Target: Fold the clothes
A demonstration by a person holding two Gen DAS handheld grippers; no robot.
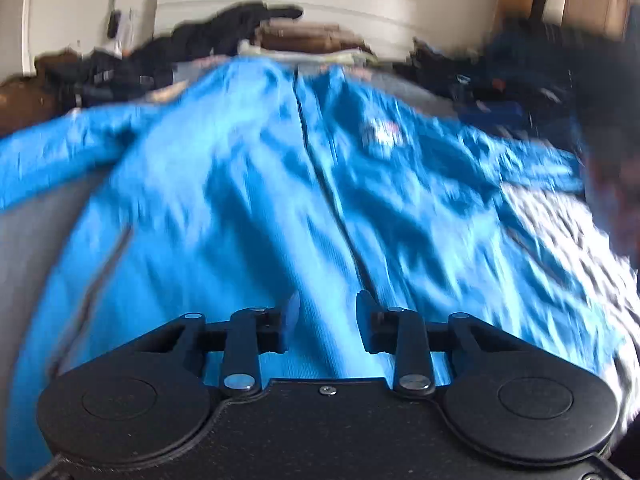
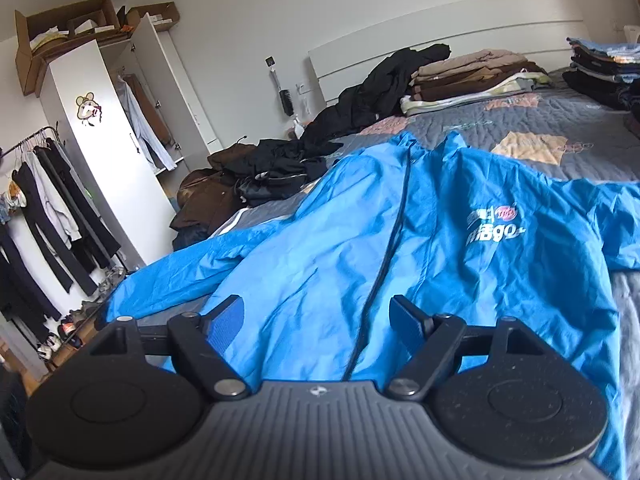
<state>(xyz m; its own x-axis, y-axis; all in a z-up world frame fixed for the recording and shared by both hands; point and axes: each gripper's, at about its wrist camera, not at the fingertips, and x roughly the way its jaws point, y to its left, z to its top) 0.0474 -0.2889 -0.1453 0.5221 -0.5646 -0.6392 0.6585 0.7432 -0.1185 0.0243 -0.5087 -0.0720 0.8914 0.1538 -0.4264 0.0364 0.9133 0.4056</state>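
Grey quilted bed [image 2: 568, 120] fills centre frame; white wardrobe [image 2: 108, 168] upper left. Blue zip jacket [image 2: 320, 240] lies flat. Left gripper [image 1: 327, 320] and right gripper [image 2: 316, 320]: released, empty.

so the bed [image 2: 560, 120] has a grey quilted cover, bright blue jacket [image 2: 400, 240] spread flat on it, folded stacks [image 2: 472, 76] near the headboard and a heap of dark clothes [image 2: 280, 168] at the edge

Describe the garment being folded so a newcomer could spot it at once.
On the grey quilted bed, nearest the cameras, lies a bright blue zip-up jacket, spread front-up. Unlike the dark heaps and folded brown stack behind, it bears a white printed chest logo.
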